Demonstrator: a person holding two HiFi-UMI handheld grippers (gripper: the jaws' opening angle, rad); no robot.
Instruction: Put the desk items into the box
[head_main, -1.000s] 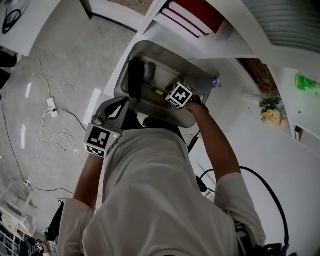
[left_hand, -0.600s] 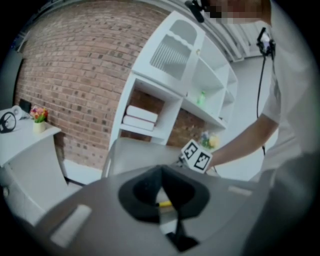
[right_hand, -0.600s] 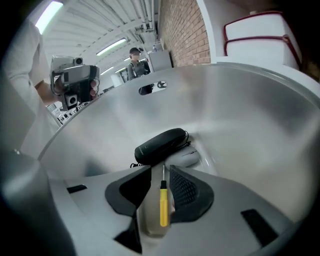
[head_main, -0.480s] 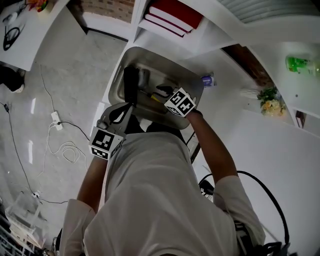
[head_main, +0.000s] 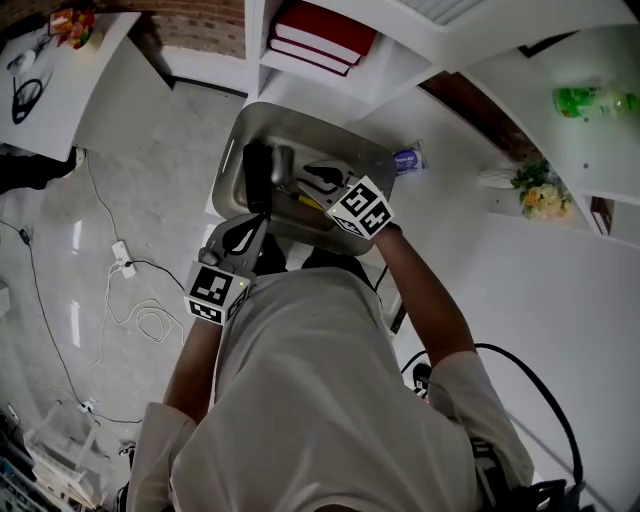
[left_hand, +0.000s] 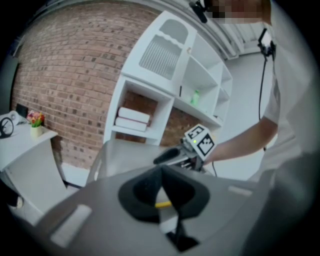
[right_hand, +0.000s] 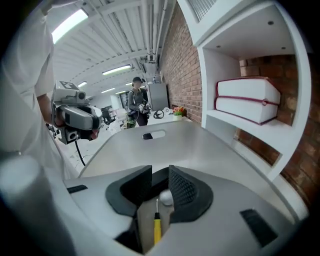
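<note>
Yellow plastic showed through the gap of your right gripper (right_hand: 159, 185). Its jaws stood a little apart and had just been closing, with nothing pressed between the pads. That yellow was the handle of a screwdriver (right_hand: 157, 227), which lay below the jaws on the floor of the grey box (head_main: 345, 145), so it looked delivered. A pale round thing (right_hand: 165, 197) sat by the tip of its shaft; I could not tell what it was.

Your left gripper (left_hand: 160, 175) hung by the near-left corner of the box, jaws together and empty. A long black item (head_main: 258, 175) also lay inside, toward the left wall.

Just outside the box, on the white desk (head_main: 440, 200), sat a small blue-and-white item (head_main: 405, 158), too small to identify. It looked light and likely to roll or skid on the smooth top, so the safest hold seemed to be across its middle, jaws square to its length. The screwdriver looked stiff and light. If you needed it again, the handle was the place to grip, not the thin shaft.
</note>
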